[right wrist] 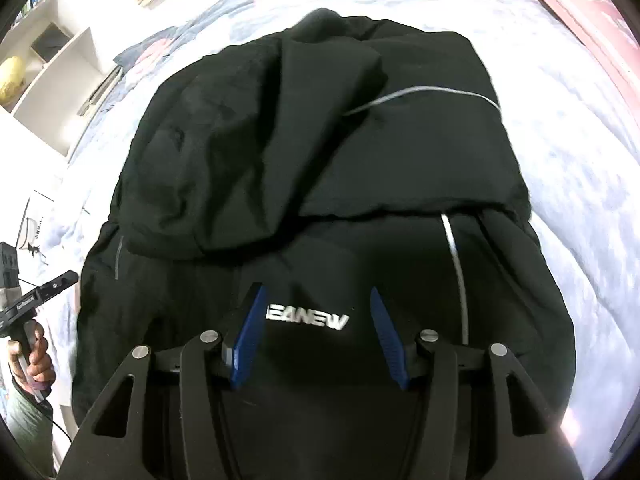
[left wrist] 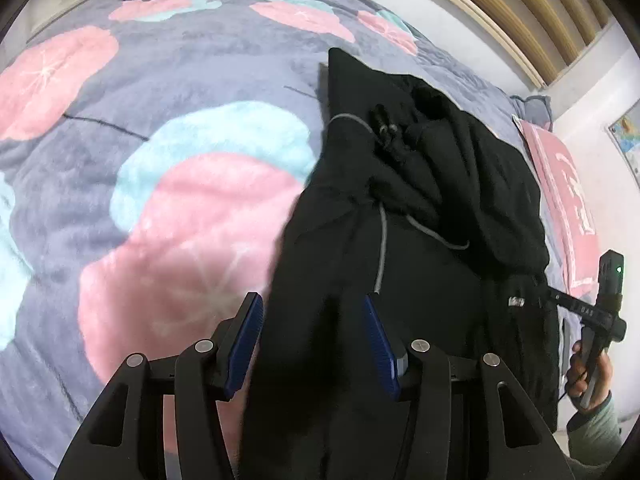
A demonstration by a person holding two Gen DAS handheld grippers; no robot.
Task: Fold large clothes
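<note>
A large black jacket (left wrist: pixel 420 208) with grey piping lies bunched on a bed; it also shows in the right wrist view (right wrist: pixel 304 152), with a white "EANEW" logo (right wrist: pixel 307 322). My left gripper (left wrist: pixel 312 308) is open, its blue pads either side of a fold of the jacket's left edge. My right gripper (right wrist: pixel 316 300) is open just above the jacket near the logo. The right gripper also shows at the left wrist view's right edge (left wrist: pixel 600 312), and the left gripper at the right wrist view's left edge (right wrist: pixel 32 308).
The bed has a grey blanket (left wrist: pixel 160 120) with pink and teal flowers. A pink pillow (left wrist: pixel 568 204) lies at the right. A slatted headboard (left wrist: pixel 520 8) stands behind. White shelves (right wrist: pixel 52 64) stand at the left in the right wrist view.
</note>
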